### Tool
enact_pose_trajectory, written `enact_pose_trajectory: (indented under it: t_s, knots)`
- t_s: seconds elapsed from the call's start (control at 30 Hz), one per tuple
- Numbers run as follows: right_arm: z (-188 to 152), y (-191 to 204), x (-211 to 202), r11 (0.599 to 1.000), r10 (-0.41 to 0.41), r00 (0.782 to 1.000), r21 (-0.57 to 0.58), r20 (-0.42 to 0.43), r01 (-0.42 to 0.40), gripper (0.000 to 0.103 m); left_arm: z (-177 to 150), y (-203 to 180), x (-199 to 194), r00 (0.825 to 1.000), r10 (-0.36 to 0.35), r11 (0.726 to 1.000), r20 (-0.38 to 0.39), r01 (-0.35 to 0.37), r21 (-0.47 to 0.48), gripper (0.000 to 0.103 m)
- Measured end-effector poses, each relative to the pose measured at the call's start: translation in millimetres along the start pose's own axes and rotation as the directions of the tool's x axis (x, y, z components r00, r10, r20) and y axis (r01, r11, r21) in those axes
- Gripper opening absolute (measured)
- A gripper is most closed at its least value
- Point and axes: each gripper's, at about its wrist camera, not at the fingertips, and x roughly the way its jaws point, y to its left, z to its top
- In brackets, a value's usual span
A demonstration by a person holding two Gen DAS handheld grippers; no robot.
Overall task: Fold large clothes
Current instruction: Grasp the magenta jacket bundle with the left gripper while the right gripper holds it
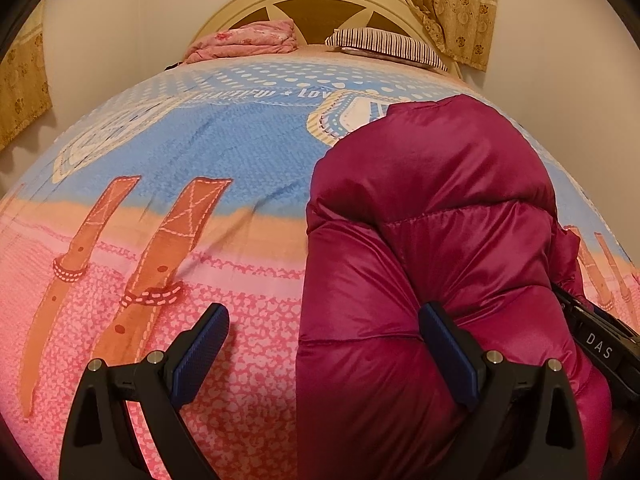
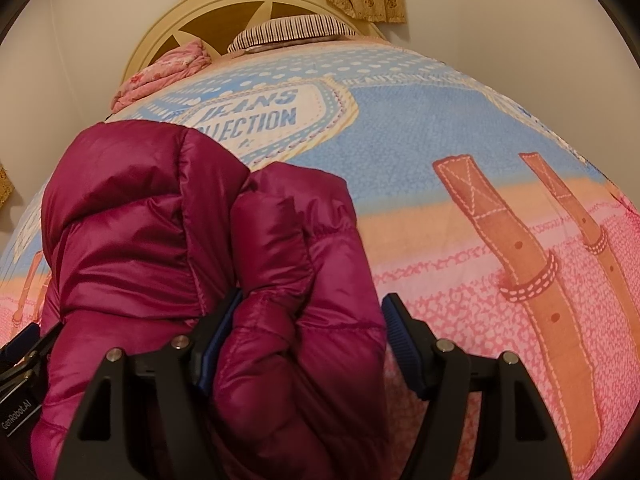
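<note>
Magenta quilted puffer jacket [image 1: 432,240] lies bundled on the printed pink-and-blue bedspread [image 1: 180,184], long axis running from the near bed edge toward the cream headboard [image 1: 320,0] at 12 o'clock.

Left gripper [image 1: 324,344]: fingers apart, nothing clamped. Bedspread and the jacket's left margin show between them; the right-hand blue pad [image 1: 444,356] lies against the jacket's flank, which bulges off toward 1–2 o'clock.

Right gripper [image 2: 308,340]: fingers apart, a puffy fold of the jacket [image 2: 200,240] sitting in the gap. The left pad is buried against fabric, the right pad [image 2: 404,344] is just beside it; I cannot tell that the pads press.

Key relation: the jacket lies between the two tools, each flanking one long side near its near end. The right one looks the better placed to grip.
</note>
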Motion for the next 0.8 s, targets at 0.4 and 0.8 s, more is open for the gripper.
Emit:
enact_pose_trajectory:
  t_s: [0.4,0.8]
  knots:
    - [0.6,-2.6,1.5,1.0,0.017,1.0,0.008,-0.009,-0.017,0.072,2.2,2.4,6.9,1.0,-0.024,1.0,-0.014,0.024,-0.004,0.097]
    - [-2.4,-8.5,-1.9,0.998,0.056,0.998,0.019,-0.008,-0.056,0.072,0.9,0.6,5.6,0.999,-0.044,0.999,-0.011,0.044,0.024,0.096]
